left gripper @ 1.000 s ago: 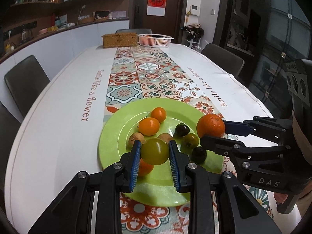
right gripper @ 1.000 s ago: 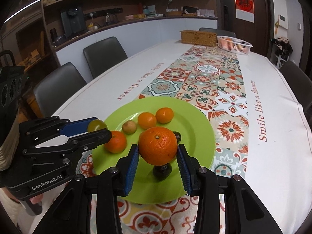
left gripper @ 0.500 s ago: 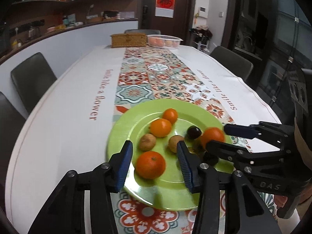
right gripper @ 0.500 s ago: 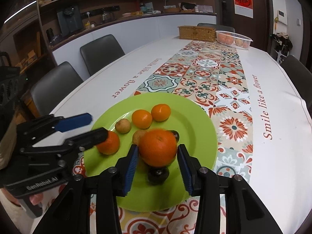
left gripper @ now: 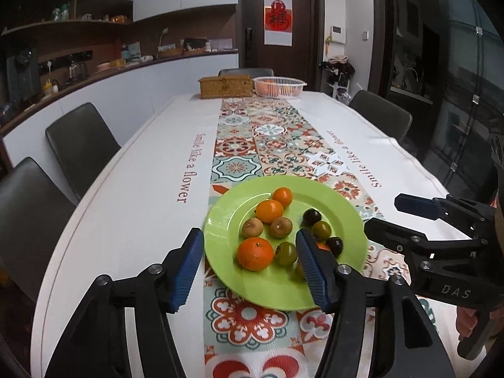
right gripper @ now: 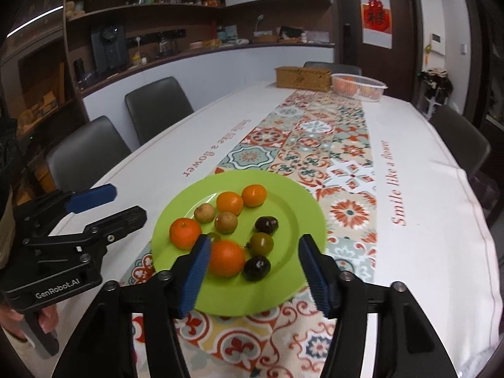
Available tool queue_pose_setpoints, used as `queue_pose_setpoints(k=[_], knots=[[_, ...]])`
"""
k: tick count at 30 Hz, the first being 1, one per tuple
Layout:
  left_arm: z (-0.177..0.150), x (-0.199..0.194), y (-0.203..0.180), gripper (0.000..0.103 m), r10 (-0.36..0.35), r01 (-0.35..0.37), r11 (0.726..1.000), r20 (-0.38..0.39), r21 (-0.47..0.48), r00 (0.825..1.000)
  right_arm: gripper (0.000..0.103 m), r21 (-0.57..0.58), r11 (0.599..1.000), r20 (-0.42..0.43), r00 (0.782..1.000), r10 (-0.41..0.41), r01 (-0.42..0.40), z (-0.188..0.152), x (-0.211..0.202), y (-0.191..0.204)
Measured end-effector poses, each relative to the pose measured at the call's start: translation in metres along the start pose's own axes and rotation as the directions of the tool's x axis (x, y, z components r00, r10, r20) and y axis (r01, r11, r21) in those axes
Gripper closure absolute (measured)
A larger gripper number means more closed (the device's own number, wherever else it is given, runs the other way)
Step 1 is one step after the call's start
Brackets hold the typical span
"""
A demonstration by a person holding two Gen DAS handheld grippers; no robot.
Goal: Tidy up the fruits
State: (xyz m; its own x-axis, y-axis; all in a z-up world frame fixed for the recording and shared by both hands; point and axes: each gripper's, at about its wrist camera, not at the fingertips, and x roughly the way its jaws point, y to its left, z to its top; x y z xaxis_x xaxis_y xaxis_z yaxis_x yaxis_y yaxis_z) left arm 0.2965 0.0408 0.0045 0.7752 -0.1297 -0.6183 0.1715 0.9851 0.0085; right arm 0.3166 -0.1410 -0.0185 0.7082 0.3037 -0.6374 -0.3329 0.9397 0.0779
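Note:
A green plate (left gripper: 226,220) (right gripper: 293,217) on the patterned runner holds several fruits: small oranges, two brown fruits, green tomatoes and dark plums. My left gripper (left gripper: 249,237) (right gripper: 126,204) hovers over the plate's near rim, its jaws opening and nothing between the pads. A mandarin (left gripper: 255,253) and a green tomato (left gripper: 286,253) lie on the plate below it. My right gripper (right gripper: 255,242) (left gripper: 385,212) hangs over the plate's right side, jaws opening. The big orange (right gripper: 226,258) rests on the plate by its left pad, free of the grip.
A wicker box (left gripper: 226,86) and a white basket of oranges (left gripper: 279,86) stand at the table's far end. Dark chairs (left gripper: 80,141) line both long sides. White tablecloth (left gripper: 132,208) lies bare to the left and right of the runner.
The left gripper let go of the green tomato and the right gripper let go of the big orange. Both fruits now lie on the plate. Both grippers widened, rose and drew back.

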Motion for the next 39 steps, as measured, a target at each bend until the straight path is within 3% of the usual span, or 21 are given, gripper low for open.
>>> queue_pose_setpoints(k=[9,20,39], knots=[[-0.011,-0.053,-0.021,0.033,0.018,-0.02,0.999,0.05,0.029,0.999,0.04,0.038,0.999,0.045,0.998,-0.039,0.037,-0.019,-0.054,0.004],[-0.035,-0.117,-0.044,0.014,0.056,-0.061,0.997,0.106,0.039,0.993,0.034,0.05,0.995,0.107,0.99,-0.097,0.092,-0.049,-0.124,0.015],[-0.072,-0.189,-0.064,0.006,0.07,-0.079,0.996,0.156,0.049,0.985,0.032,0.019,0.991,0.147,0.98,-0.136,0.134,-0.092,-0.196,0.034]])
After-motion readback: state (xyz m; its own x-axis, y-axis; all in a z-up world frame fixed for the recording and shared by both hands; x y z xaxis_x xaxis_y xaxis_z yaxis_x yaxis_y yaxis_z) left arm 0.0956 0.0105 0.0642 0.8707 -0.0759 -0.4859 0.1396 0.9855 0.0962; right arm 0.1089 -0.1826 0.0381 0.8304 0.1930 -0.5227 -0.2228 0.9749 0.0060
